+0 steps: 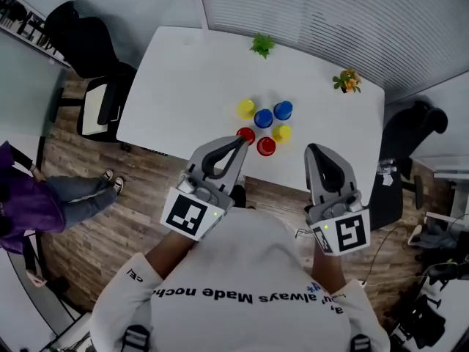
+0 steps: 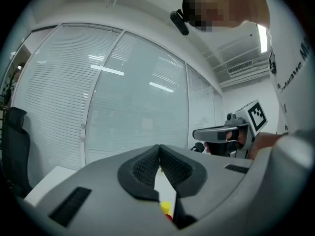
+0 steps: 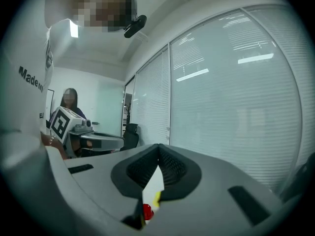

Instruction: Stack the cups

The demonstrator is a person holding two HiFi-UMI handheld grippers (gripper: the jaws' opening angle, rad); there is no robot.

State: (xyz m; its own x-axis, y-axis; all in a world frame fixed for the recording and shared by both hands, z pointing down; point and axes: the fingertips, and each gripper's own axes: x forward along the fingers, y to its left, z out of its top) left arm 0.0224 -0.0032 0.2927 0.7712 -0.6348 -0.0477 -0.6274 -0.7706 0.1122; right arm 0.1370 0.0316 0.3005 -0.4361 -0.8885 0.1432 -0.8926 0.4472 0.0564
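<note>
I've got my left gripper [image 1: 239,142] and right gripper [image 1: 312,151] raised side by side before the cups [image 1: 264,128], both jaws pressed together on nothing.

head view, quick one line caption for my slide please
Six coloured cups cluster on the white table; left gripper and right gripper held shut and empty on the near side.

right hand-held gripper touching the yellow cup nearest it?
Apart. The head view shows a strip of bare table between the shut right hand-held gripper and that yellow cup.
</note>
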